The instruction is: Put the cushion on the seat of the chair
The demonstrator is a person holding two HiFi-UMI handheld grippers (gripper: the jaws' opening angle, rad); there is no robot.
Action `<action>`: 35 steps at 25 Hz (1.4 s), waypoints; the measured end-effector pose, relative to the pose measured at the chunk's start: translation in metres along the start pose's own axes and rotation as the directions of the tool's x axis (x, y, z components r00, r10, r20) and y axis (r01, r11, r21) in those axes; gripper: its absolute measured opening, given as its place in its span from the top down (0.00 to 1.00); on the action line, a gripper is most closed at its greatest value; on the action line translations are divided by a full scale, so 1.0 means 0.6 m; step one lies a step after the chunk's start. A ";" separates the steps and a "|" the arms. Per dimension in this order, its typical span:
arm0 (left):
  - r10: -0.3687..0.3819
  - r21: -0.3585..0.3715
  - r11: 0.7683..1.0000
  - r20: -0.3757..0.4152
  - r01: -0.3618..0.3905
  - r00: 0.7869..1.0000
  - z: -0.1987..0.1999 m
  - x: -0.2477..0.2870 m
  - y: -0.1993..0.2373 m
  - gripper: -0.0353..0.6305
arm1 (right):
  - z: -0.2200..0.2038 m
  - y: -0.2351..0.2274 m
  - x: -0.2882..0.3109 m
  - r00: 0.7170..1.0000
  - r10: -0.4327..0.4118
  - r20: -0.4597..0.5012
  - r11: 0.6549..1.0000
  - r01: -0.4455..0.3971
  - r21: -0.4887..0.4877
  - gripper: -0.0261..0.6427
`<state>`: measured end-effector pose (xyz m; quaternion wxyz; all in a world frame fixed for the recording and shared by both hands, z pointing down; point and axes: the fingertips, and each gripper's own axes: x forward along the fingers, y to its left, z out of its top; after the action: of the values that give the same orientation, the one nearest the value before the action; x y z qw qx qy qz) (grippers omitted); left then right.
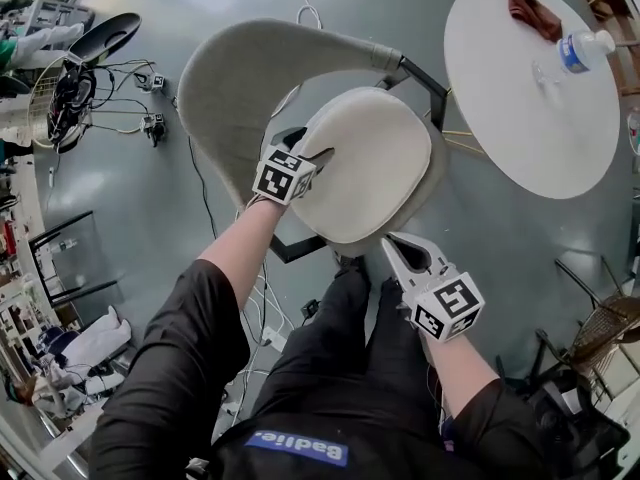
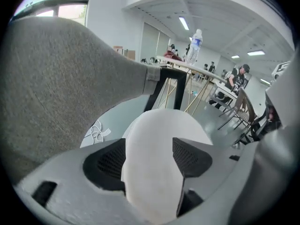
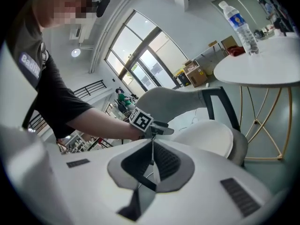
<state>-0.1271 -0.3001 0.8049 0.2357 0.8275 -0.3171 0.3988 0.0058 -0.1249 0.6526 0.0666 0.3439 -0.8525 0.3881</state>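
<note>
1 cushion (image 1: 372, 163) on 1 chair (image 1: 240, 78) seat; left gripper (image 1: 320, 155) fingers wide, cushion edge between; right gripper (image 1: 392, 244) fingers closed, empty

head view steeply down on chair (image 1: 250, 68), left gripper view close over cushion (image 2: 154, 172), right gripper view farther, same chair

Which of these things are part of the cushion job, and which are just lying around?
Job: cushion, chair.
Lying about: table, bottle, cloth.
</note>
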 end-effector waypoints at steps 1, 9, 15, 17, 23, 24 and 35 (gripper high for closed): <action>0.000 -0.006 1.000 0.019 0.001 1.000 0.012 -0.012 -0.010 0.49 | 0.010 0.008 -0.005 1.000 -0.001 -0.001 1.000 0.001 -0.008 0.92; -0.012 -0.042 0.999 0.093 0.016 0.996 0.054 -0.138 -0.093 0.49 | 0.071 0.090 -0.058 1.000 0.009 -0.005 0.998 -0.009 -0.065 0.92; 0.015 -0.130 0.991 0.182 0.009 0.983 0.078 -0.265 -0.135 0.50 | 0.112 0.158 -0.118 1.000 0.020 -0.001 0.995 -0.020 -0.094 0.92; 0.033 -0.166 0.986 0.219 0.003 0.975 0.083 -0.319 -0.146 0.50 | 0.131 0.194 -0.138 1.000 0.021 0.000 0.993 -0.021 -0.114 0.92; 0.071 -0.311 0.950 0.348 0.044 0.935 0.096 -0.432 -0.172 0.50 | 0.173 0.267 -0.159 0.999 0.049 0.007 0.985 -0.048 -0.167 0.92; 0.065 -0.313 0.948 0.366 0.057 0.928 0.102 -0.445 -0.183 0.50 | 0.179 0.275 -0.163 0.998 0.056 0.008 0.983 -0.054 -0.176 0.92; -0.109 -0.140 0.965 0.557 0.223 0.823 0.230 -0.585 -0.347 0.51 | 0.261 0.322 -0.200 0.995 0.076 0.063 0.960 -0.056 -0.276 0.92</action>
<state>-0.0768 -0.1272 0.4137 0.2512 0.9033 -0.3357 0.0911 -0.0031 -0.0823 0.3799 0.0695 0.3166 -0.9108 0.2557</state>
